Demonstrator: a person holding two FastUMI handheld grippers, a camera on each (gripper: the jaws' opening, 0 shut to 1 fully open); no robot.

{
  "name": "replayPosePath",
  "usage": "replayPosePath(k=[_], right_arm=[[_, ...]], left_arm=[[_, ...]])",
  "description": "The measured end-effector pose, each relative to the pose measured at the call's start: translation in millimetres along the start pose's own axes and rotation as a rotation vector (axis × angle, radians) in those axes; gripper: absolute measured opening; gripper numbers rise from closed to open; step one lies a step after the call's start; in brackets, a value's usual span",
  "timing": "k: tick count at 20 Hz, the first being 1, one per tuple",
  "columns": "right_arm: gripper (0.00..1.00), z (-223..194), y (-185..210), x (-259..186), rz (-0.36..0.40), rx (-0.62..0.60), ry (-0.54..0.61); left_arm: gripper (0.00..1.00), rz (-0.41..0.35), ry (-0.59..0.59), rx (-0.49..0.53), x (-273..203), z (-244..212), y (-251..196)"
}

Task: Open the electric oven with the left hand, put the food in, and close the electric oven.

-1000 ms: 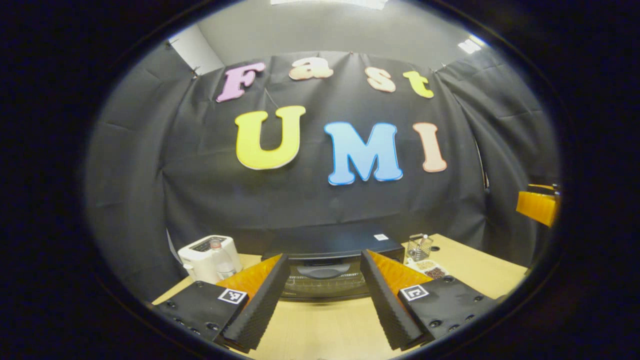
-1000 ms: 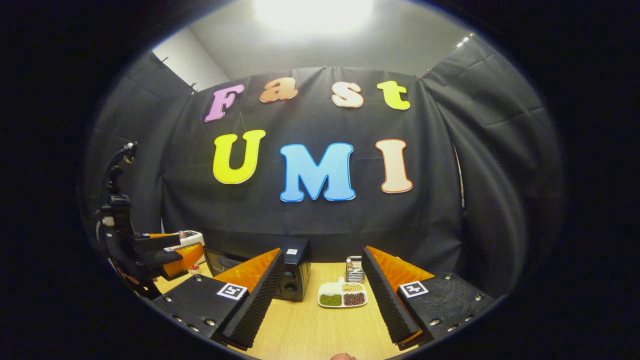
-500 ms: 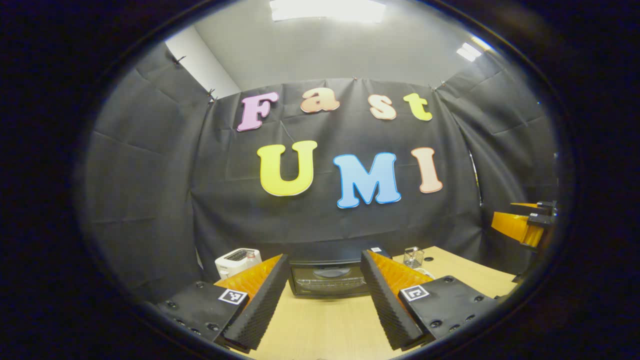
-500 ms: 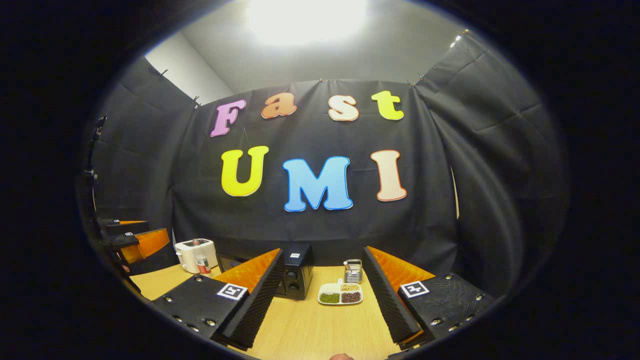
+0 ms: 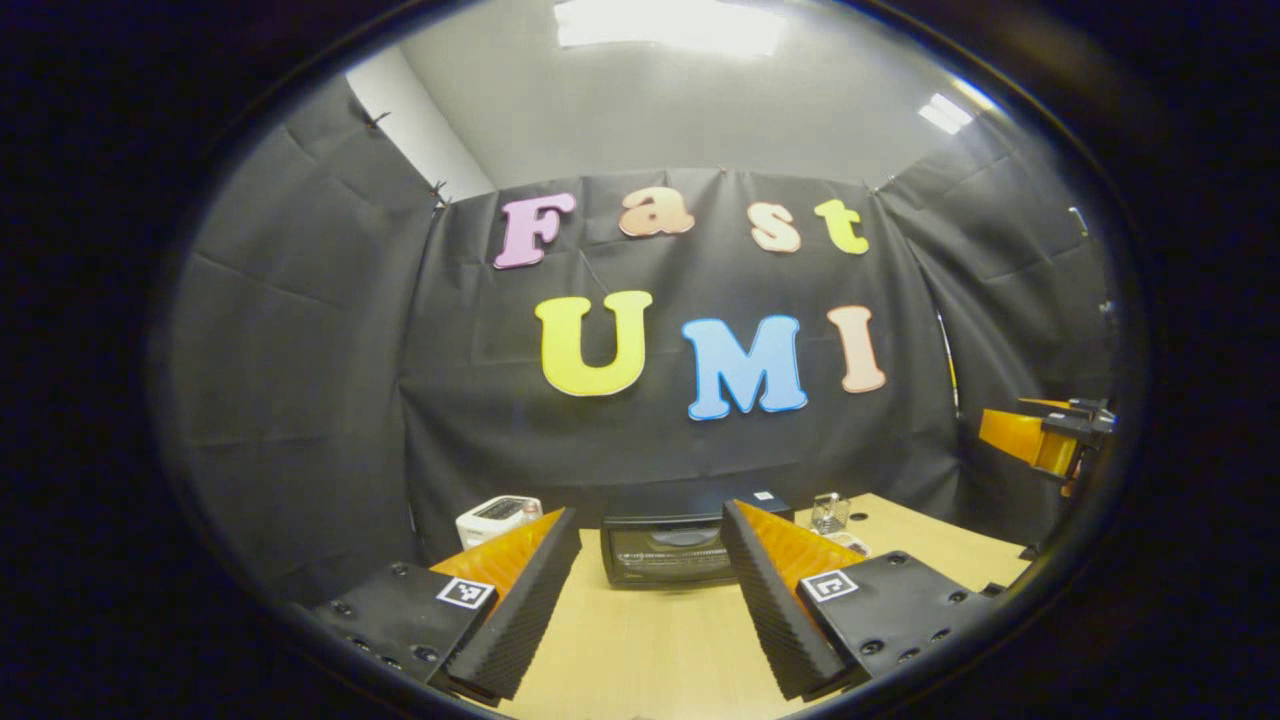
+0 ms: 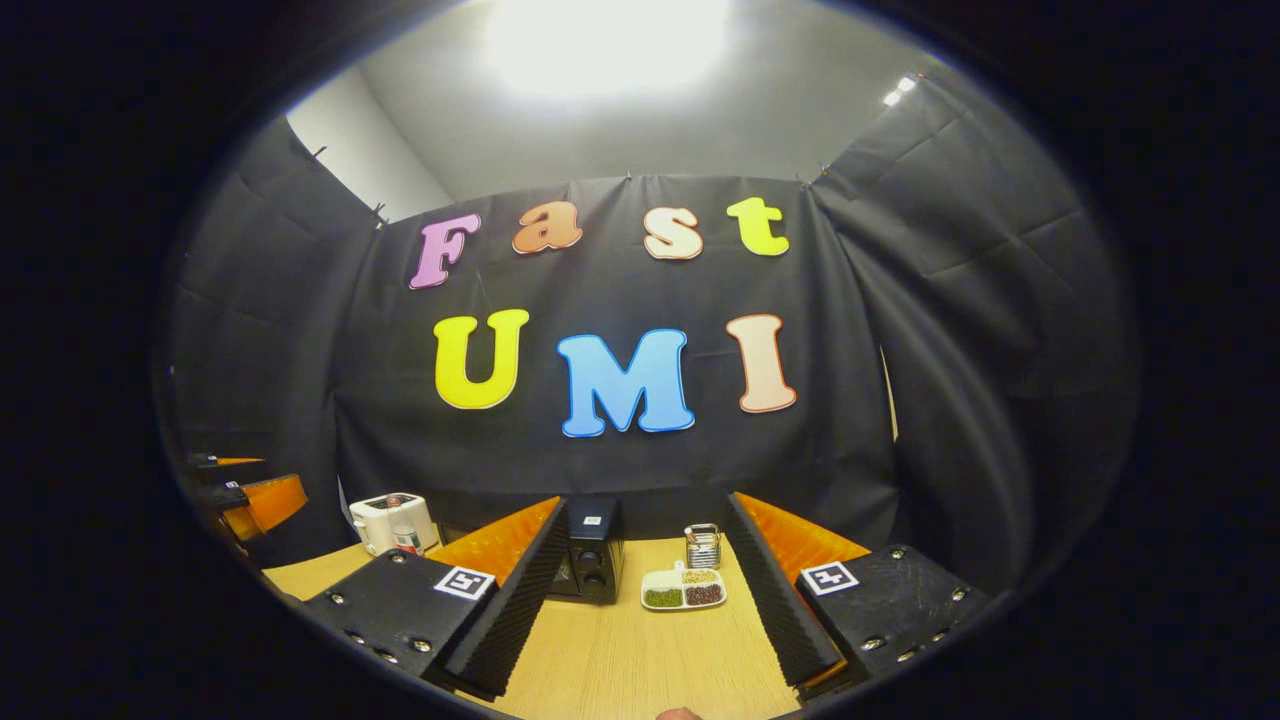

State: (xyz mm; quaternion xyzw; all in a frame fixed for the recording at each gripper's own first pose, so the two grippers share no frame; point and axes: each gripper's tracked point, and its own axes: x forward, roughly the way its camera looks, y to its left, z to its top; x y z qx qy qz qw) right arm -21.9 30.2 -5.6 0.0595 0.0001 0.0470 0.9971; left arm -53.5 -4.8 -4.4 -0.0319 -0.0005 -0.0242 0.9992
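Both grippers have pulled back from the black electric oven (image 5: pixel 678 548) over the last second: in the left gripper view it now sits smaller and farther off, door shut, near the back edge of the light wooden table (image 5: pixel 660 650). Read: either reset or task finished, can't tell which; no food visible through the glass

Left gripper (image 5: pixel 650 590): fingers spread wide, holding nothing, aimed straight at the oven door. Right gripper (image 6: pixel 640 590): also wide open, empty, well back from the white divided tray of beans and grains (image 6: pixel 684 590)

Around, left to right: white toaster (image 5: pixel 497 518) at back-left corner, oven, wire-mesh cup holder (image 6: pixel 703 545) behind the tray right of the oven. Bare tabletop between fingers and oven door, nothing blocking the approach
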Motion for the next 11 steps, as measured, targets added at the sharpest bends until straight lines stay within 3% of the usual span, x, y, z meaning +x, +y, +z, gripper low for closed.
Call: replayPosePath(k=[11], right_arm=[[0.96,8.6,18.5,-4.8,0.025,-0.051,-0.024]], left_arm=[[1.00,0.052,-0.008,0.011,-15.7,1.2,32.2]])
